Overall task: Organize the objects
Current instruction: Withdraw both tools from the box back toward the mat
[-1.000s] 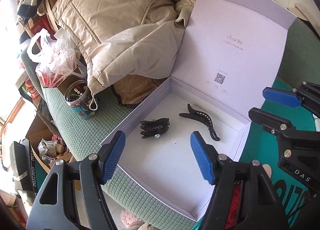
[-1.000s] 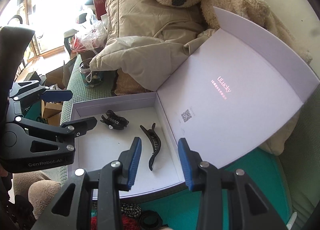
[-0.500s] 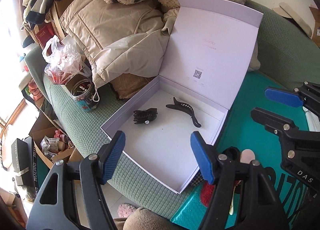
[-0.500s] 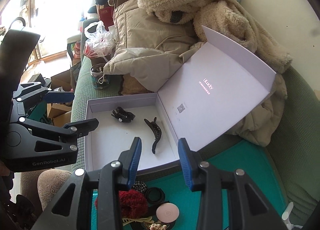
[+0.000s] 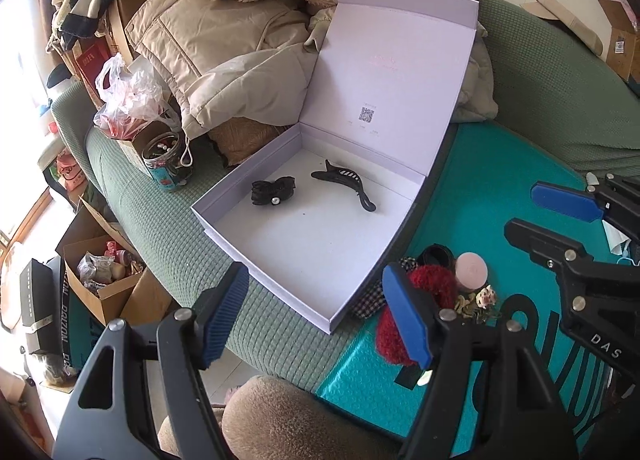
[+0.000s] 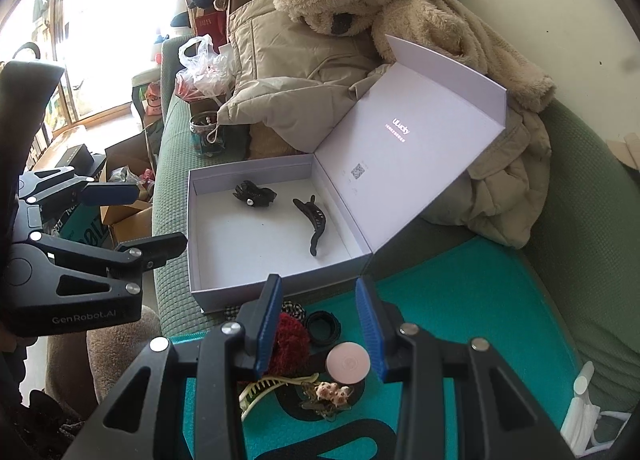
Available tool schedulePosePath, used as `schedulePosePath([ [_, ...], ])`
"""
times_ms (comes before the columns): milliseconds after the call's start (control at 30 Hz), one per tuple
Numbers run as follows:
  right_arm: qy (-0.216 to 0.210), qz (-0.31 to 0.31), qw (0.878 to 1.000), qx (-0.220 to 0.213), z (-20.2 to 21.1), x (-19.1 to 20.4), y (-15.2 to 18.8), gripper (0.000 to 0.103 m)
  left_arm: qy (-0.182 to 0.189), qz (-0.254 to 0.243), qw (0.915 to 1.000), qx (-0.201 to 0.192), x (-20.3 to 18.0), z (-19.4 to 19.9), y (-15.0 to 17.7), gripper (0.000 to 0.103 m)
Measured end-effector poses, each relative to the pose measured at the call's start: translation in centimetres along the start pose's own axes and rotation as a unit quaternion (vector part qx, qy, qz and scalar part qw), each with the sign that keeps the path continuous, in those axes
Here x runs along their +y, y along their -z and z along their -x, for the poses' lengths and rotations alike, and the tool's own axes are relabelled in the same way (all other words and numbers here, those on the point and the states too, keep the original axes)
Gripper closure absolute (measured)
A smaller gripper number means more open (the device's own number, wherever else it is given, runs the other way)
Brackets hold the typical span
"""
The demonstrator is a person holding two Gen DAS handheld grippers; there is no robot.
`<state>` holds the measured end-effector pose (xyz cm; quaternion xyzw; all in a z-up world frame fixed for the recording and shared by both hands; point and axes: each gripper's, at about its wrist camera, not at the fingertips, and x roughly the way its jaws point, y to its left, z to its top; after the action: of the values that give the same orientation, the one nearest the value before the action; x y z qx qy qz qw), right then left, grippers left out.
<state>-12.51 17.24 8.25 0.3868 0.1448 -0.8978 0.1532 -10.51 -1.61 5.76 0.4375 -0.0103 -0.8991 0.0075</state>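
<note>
Box: white cardboard gift box (image 6: 224, 292) with hinged lid propped up at the far right, sitting on the green quilted sofa (image 5: 160, 227), left of the teal mat (image 6: 472, 300).
Contents: black claw clip with a pearl (image 6: 254, 195) at the far left of the tray, long black curved hair clip (image 6: 312, 221) to its right; lying apart, near half of the tray bare.
Pile: on the mat just near of the box — fuzzy red scrunchie (image 6: 290, 344), black ring-shaped hair tie (image 6: 323, 327), round pink compact (image 6: 347, 360), cream comb clip (image 6: 264, 386), small floral clip (image 6: 332, 392), checked fabric piece (image 5: 370, 298).
Left gripper (image 5: 316, 312): jaws released, just opened a little further, nothing between them, over the box's near corner.
Right gripper (image 6: 318, 324): jaws parted and empty, above the pile.
Step, as judged: picking the next item from the pile.
Advice: take the top, free item first, probably the scrunchie; squeeze across its bulk; lift clear of the comb clip's teeth; set down in the bare near half of the tray.
Risk: dragging tangled neighbours; nudging the lid.
</note>
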Motion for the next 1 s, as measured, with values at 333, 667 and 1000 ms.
schedulePosePath([
  [333, -0.006, -0.019, 0.999, 0.029, -0.4, 0.5, 4.4, 0.065, 0.006, -0.012, 0.9997, 0.019, -2.2, -0.1, 3.9, 0.034],
  [667, -0.005, -0.038, 0.998, 0.052, -0.5, 0.5, 8.1, 0.065, 0.021, -0.016, 0.9988, 0.041, -4.2, -1.0, 7.5, 0.034],
  [1000, -0.003, -0.056, 0.996, 0.068, -0.8, 0.8, 11.1, 0.065, 0.034, -0.023, 0.9975, 0.058, -5.4, -2.4, 10.1, 0.034],
])
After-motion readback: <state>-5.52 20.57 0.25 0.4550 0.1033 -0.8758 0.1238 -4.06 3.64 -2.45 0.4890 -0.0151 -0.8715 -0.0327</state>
